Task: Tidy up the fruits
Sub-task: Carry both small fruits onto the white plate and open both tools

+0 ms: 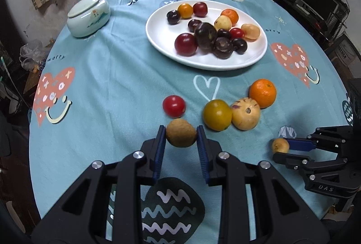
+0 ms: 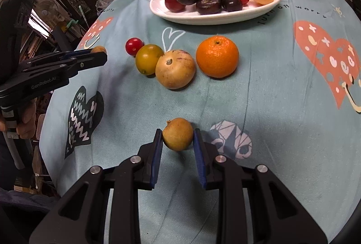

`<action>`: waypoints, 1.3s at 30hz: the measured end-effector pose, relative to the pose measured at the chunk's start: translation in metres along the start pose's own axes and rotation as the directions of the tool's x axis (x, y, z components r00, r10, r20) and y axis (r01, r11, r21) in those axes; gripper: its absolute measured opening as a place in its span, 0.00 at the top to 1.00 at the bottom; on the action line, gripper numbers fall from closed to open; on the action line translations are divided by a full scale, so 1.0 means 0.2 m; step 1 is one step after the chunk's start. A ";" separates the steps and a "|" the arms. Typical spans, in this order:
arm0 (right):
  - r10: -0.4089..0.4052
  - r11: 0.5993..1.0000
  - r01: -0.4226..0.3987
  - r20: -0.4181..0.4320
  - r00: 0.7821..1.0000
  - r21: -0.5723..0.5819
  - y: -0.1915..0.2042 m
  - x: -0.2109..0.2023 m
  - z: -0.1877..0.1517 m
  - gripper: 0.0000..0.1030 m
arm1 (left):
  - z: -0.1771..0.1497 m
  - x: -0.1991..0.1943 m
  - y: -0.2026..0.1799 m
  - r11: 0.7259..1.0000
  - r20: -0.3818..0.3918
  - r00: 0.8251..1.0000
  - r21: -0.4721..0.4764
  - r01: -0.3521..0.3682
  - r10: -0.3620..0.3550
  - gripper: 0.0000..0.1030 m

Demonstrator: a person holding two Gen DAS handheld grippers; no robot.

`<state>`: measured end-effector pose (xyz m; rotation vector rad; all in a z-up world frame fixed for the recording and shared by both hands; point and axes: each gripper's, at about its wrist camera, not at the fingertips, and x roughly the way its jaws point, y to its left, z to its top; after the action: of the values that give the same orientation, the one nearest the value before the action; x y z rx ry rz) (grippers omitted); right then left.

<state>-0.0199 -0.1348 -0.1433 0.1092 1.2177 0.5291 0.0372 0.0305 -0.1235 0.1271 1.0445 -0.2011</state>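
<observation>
Left longan [image 1: 181,132]: pinched between the left gripper's [image 1: 181,134] blue pads, near side of the plate [image 1: 252,61], just short of the red tomato [image 1: 174,106].
Right longan [image 2: 178,134]: pinched by the right gripper [image 2: 178,136], nearer the table edge than the loose orange [image 2: 217,56].
Plate: straight ahead of both grippers — loose fruit lies between.
Long axis: neither; both longans are roundish.
Nearer hand: left, by my reading — its path skirts the tomato.

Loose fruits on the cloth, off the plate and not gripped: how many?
4: red tomato, yellow-green fruit touching it, tan fruit beside that, orange rightmost. None looks hidden.
</observation>
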 end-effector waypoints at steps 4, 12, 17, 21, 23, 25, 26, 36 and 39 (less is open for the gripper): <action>0.004 1.000 -0.004 -0.003 1.000 -0.004 0.01 0.01 -0.01 0.73 | -0.01 0.00 -0.01 1.000 -0.004 1.000 0.005 -0.004 0.004 0.73; 0.036 0.999 -0.036 -0.026 0.999 -0.023 0.05 0.02 -0.04 0.73 | -0.08 0.03 -0.01 1.000 -0.046 0.999 -0.002 0.002 -0.002 0.73; 0.042 0.999 -0.042 -0.024 0.999 -0.029 0.04 0.02 -0.02 0.73 | 0.01 -0.01 -0.01 0.999 -0.011 0.999 -0.011 0.034 -0.034 0.73; 0.049 0.999 -0.049 -0.021 0.999 -0.018 0.01 0.02 -0.01 0.73 | 0.09 -0.02 -0.03 0.998 0.001 0.998 -0.004 0.064 -0.064 0.73; 0.051 0.998 -0.051 0.000 0.999 -0.020 0.00 -0.01 0.03 0.73 | 0.14 -0.02 -0.04 0.998 0.011 0.998 0.006 0.069 -0.069 0.73; 0.056 0.998 -0.054 0.037 0.998 -0.033 0.00 -0.07 0.09 0.73 | 0.23 -0.03 -0.04 0.997 0.036 0.997 0.013 0.074 -0.074 0.73; 0.051 0.998 -0.048 0.072 0.996 -0.047 -0.01 -0.12 0.15 0.73 | 0.28 -0.04 -0.04 0.997 0.051 0.996 0.014 0.078 -0.078 0.73; -0.078 0.989 0.112 0.301 0.950 -0.098 -0.10 -0.31 0.76 0.73 | 0.80 0.09 -0.05 0.999 0.117 0.992 -0.029 0.041 -0.037 0.73; -0.096 0.987 0.130 0.294 0.951 -0.098 -0.14 -0.24 0.88 0.73 | 0.85 0.22 -0.03 0.998 0.090 0.996 -0.050 0.024 -0.019 0.73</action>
<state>0.1392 -0.1464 -0.0495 0.0157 0.9002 0.4644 0.2012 -0.0132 -0.0759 0.0598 0.9614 -0.1974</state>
